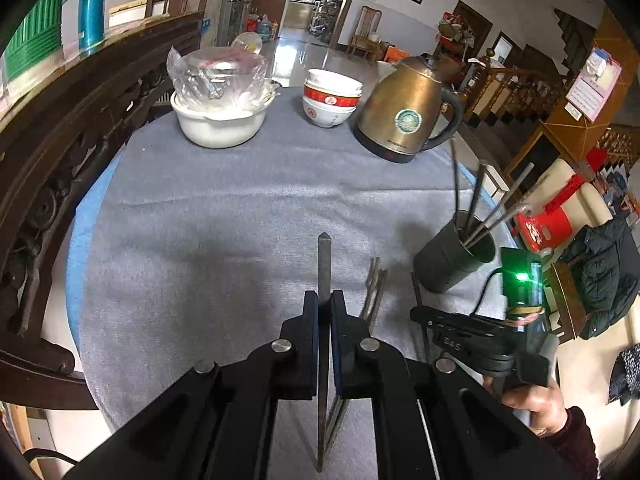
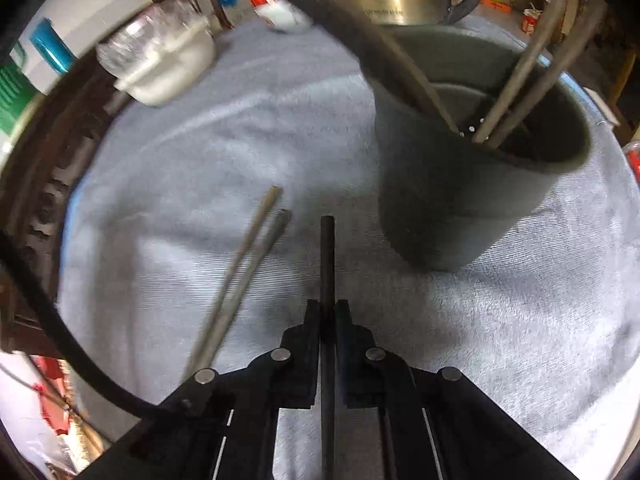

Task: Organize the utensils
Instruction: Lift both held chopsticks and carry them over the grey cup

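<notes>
Holder [image 1: 456,258] holds chopsticks [image 1: 494,204]; pot [image 1: 218,124] holds plastic-wrapped glassware [image 1: 218,74].

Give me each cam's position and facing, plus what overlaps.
Left wrist: on the left tongs, angled down across the grey cloth at bowls and kettle; own tongs shut on a flat utensil, right hand visible.
Right wrist: on the right tongs, steeper, close to the holder; own tongs shut on a dark stick.
Shared: holder, kettle, cloth, loose chopstick pair.
</notes>
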Action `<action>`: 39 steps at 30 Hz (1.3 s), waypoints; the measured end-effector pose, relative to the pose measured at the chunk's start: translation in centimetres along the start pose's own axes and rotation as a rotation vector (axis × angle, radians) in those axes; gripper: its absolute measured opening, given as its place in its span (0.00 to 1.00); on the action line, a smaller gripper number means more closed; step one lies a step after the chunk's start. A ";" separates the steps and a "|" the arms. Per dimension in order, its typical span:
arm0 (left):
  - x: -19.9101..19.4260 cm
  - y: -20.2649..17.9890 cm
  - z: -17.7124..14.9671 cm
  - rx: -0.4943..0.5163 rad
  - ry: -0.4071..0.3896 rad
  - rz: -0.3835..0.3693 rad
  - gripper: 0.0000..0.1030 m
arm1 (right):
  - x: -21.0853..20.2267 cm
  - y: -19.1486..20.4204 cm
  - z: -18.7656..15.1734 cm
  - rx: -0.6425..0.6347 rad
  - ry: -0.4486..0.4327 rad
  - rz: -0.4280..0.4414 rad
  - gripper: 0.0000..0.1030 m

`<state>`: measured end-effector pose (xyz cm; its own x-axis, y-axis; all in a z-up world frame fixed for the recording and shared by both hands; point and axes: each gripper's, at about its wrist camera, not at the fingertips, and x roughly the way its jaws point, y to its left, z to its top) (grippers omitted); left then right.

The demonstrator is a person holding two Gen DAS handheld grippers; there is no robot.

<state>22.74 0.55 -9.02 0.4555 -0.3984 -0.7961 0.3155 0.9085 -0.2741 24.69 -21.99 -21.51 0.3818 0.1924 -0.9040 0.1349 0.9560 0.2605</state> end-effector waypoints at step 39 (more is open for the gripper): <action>-7.8 -13.2 2.7 0.194 -0.224 -0.045 0.06 | -25.3 -7.2 -6.0 0.156 -0.879 0.237 0.07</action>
<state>17.30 -8.73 2.27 0.6033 -0.4749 -0.6408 0.4824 0.8570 -0.1810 8.58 -32.39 -2.52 0.9635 0.0805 -0.2554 0.0623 0.8602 0.5061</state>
